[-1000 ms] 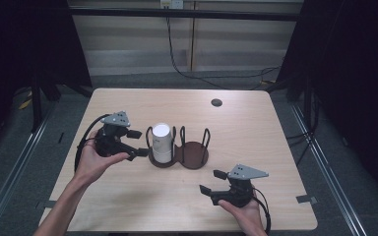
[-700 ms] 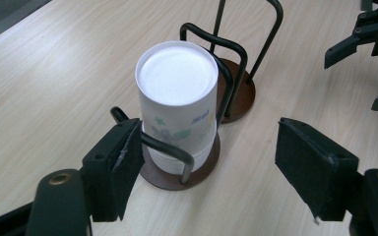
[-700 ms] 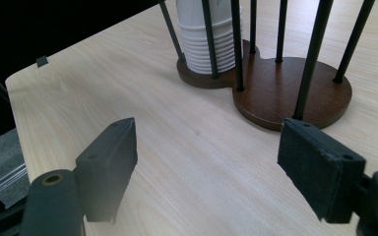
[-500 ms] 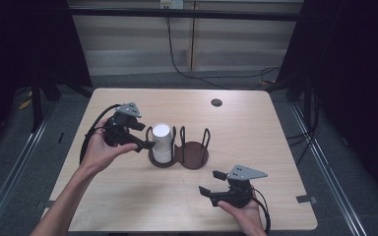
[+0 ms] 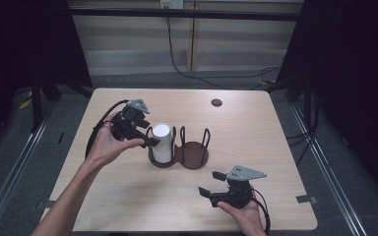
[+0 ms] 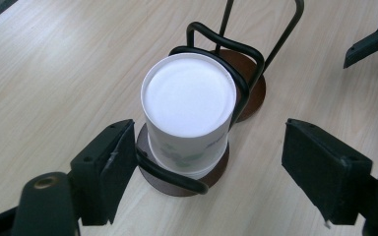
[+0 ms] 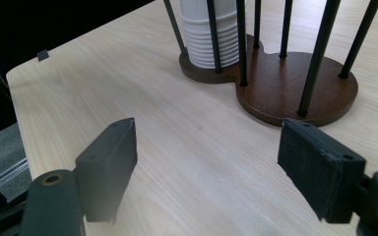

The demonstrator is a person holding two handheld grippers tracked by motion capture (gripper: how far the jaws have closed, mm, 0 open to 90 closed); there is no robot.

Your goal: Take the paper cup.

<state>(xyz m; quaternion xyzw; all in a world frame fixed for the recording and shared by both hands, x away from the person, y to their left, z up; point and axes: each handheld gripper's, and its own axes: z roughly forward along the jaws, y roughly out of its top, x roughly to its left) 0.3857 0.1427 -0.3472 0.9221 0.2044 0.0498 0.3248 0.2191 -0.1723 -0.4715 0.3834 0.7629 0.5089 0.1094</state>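
Observation:
A stack of white paper cups (image 5: 161,141), upside down, stands in the left ring of a brown two-ring wire holder (image 5: 195,156); the right ring is empty. My left gripper (image 5: 150,136) hovers at the stack's upper left, tilted down over it. In the left gripper view the cup stack (image 6: 188,96) sits between the open jaws of my left gripper (image 6: 209,147), pads clear of it; the jaws have just been closing a little. My right gripper (image 5: 210,185) rests open near the front edge. Its own view shows the right gripper (image 7: 206,142) holding nothing, facing the holder (image 7: 295,93) and cups (image 7: 209,39).
The holder stands mid-table on a light wooden table (image 5: 256,128). A small dark round hole (image 5: 216,102) lies at the far side. Black cables trail from both grippers. Dark floor and rails surround the table.
The left gripper has moved away from the person and rightward, rising slightly, up to the cup stack. The right gripper has stayed put.

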